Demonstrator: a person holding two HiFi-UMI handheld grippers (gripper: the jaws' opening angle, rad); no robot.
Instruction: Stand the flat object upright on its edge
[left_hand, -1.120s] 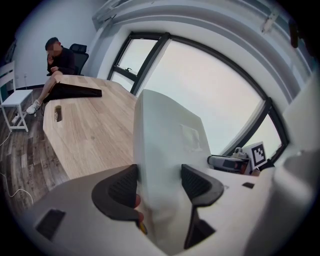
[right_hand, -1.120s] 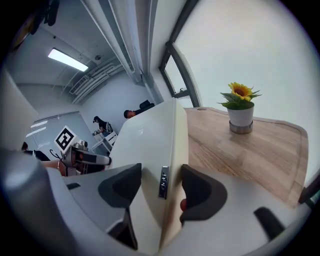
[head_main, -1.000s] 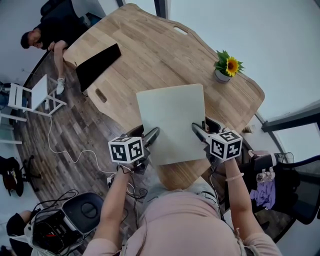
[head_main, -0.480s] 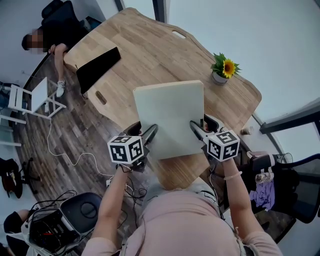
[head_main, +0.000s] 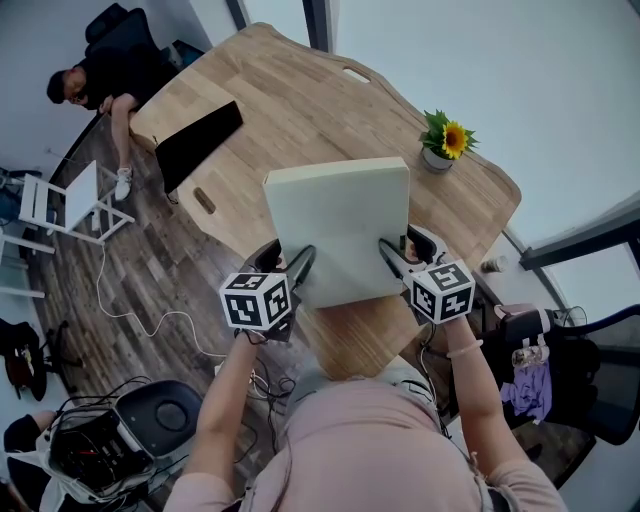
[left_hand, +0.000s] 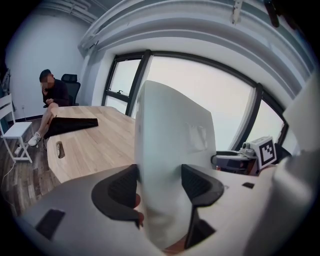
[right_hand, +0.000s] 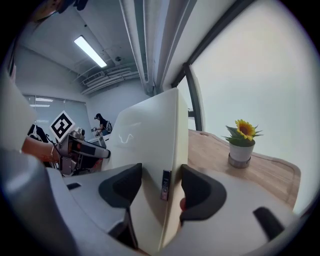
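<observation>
The board (head_main: 340, 230) covers part of the bench (head_main: 300, 110); whether its near edge rests on it cannot be told. In both gripper views its lower edge is hidden behind the fingers (left_hand: 117, 187). The far person (right_hand: 102, 122) is too small to make out.

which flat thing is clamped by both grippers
The cream closed laptop, left gripper and right gripper on its side edges; the black flat item lies apart, ungripped.

The person wears a pale pink short-sleeved top (head_main: 370, 440) and a thin band (head_main: 466, 352) on the right wrist. The left tongs (head_main: 295, 268) and right tongs (head_main: 398, 256) have light grey bodies with black inner pads, and each carries a white cube (head_main: 255, 300) printed with black square markers.
</observation>
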